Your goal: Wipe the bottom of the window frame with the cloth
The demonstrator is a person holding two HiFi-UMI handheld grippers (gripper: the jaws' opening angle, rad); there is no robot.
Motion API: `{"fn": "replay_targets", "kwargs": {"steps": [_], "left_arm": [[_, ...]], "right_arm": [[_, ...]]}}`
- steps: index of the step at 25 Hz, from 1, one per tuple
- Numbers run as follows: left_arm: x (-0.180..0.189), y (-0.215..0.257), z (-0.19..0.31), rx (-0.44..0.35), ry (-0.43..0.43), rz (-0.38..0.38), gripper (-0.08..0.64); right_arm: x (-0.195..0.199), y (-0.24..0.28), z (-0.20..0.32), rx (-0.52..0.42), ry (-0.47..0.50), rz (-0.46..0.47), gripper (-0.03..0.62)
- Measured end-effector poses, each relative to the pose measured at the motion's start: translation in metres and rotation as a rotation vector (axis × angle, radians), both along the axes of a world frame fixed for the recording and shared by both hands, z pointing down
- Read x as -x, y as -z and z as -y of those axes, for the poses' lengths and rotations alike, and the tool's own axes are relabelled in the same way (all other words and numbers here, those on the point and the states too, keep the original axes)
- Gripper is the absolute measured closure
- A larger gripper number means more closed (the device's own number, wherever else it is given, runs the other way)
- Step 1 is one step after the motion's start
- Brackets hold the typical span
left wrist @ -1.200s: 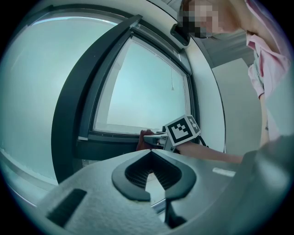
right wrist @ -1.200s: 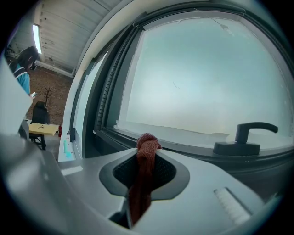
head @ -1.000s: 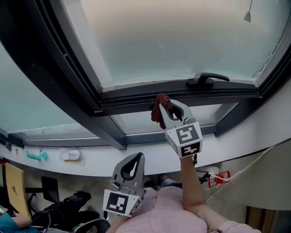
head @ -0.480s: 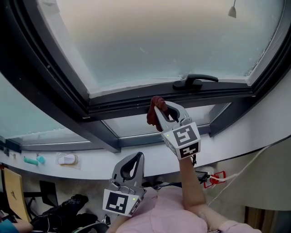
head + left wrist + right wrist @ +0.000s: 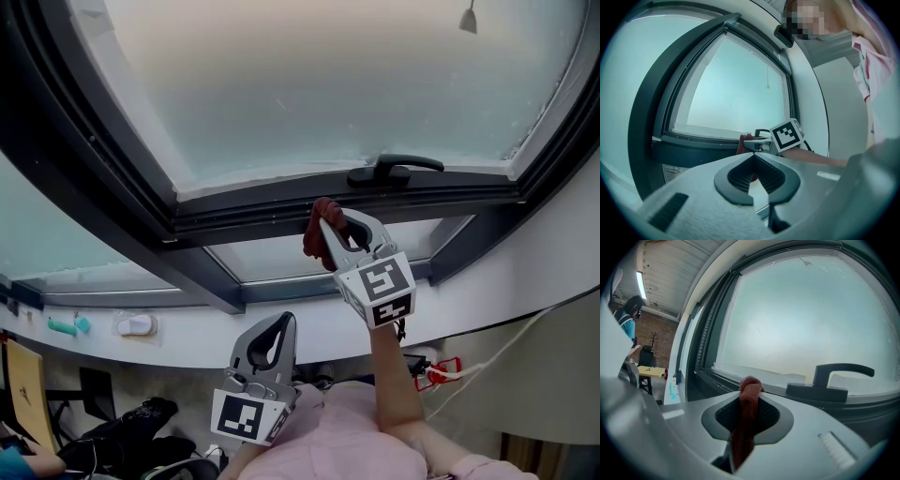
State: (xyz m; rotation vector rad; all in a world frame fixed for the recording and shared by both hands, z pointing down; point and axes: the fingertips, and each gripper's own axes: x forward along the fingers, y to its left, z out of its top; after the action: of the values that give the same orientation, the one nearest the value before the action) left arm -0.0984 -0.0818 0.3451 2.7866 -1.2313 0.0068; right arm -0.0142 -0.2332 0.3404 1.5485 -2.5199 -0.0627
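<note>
My right gripper (image 5: 325, 220) is shut on a rust-red cloth (image 5: 318, 239) and holds its bunched top against the dark bottom rail of the window frame (image 5: 253, 217). That spot is a little left of the black window handle (image 5: 389, 171). In the right gripper view the cloth (image 5: 749, 401) hangs between the jaws of the right gripper (image 5: 750, 389), with the handle (image 5: 829, 380) just to the right. My left gripper (image 5: 280, 325) hangs lower by the person's body, shut on nothing. The left gripper (image 5: 753, 158) faces the window, with the right gripper (image 5: 761, 143) ahead of it.
Below the frame runs a white sill (image 5: 216, 330) with a teal item (image 5: 66, 325) and a white item (image 5: 138, 325) at its left. A red and white cable piece (image 5: 439, 367) lies lower right. A cord pull (image 5: 468, 19) hangs over the glass.
The cloth in my right gripper has come a little nearer the handle along the bottom rail, and the head view has shifted. My left gripper has stayed put.
</note>
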Motion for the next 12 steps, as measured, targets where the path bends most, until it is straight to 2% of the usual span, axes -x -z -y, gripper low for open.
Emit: {"fn": "replay_targets", "kwargs": {"steps": [12], "left_arm": [[0.0019,-0.0076,-0.0023,0.002,0.045,-0.001,0.56]], "right_arm": [[-0.0044,-0.0011,-0.0015,-0.014,0.025,0.011,0.535]]}}
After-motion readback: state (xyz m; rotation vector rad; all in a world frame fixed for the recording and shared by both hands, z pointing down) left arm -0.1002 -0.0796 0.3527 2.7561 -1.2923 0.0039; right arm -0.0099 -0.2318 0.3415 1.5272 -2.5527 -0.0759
